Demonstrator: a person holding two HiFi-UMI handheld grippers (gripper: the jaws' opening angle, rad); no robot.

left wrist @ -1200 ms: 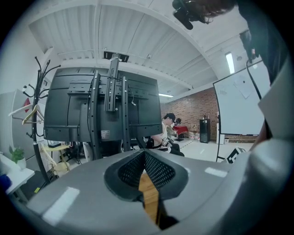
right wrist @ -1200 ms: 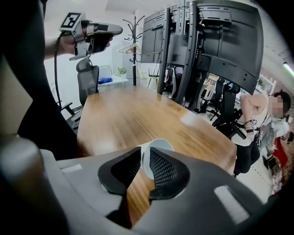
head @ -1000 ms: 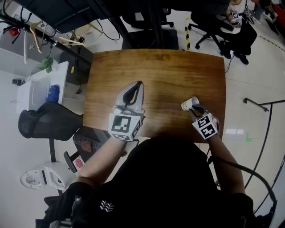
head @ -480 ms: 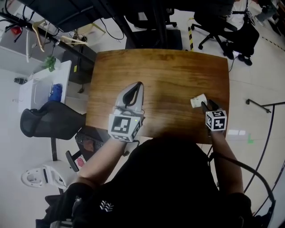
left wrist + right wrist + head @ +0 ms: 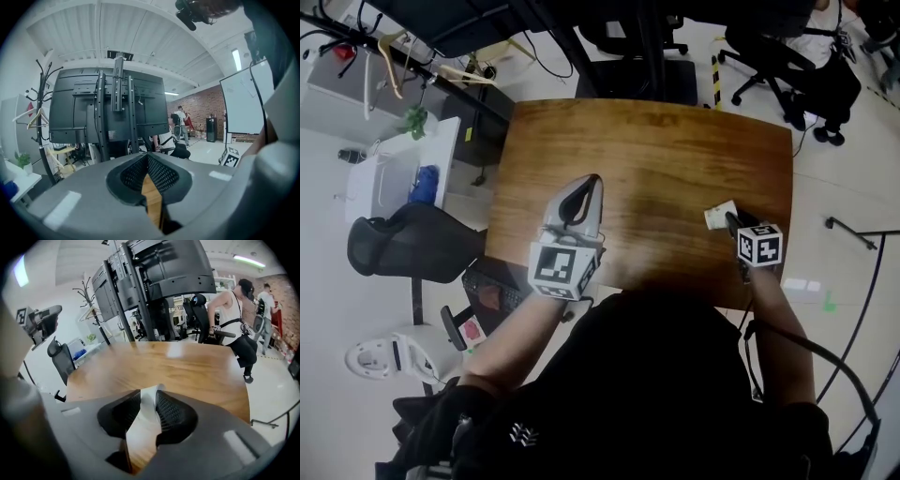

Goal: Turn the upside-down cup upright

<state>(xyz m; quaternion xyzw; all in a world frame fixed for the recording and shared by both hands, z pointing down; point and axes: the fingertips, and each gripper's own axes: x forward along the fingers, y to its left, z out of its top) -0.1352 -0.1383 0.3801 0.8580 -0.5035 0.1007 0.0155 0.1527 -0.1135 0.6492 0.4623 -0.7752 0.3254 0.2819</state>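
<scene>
A small white paper cup (image 5: 719, 215) sits at the right side of the wooden table (image 5: 656, 150), near its right edge. It looks tilted, and I cannot make out its mouth. My right gripper (image 5: 730, 220) is shut on it. In the right gripper view the cup's wall (image 5: 146, 418) is pinched between the two black pads, and the jaws have just been closing on it. My left gripper (image 5: 592, 178) rests over the table's middle, well left of the cup. It points away from me and is shut with nothing in it (image 5: 147, 158).
A black monitor stand (image 5: 628, 47) rises beyond the table's far edge, with office chairs (image 5: 769, 47) around it. A black chair (image 5: 412, 253) and a white cabinet (image 5: 389, 178) stand to the left. People (image 5: 234, 315) are by the table's far right corner.
My right gripper has moved right toward the table's right edge with the cup and rolled, so the cup's open mouth no longer shows. The left gripper has stayed put.
</scene>
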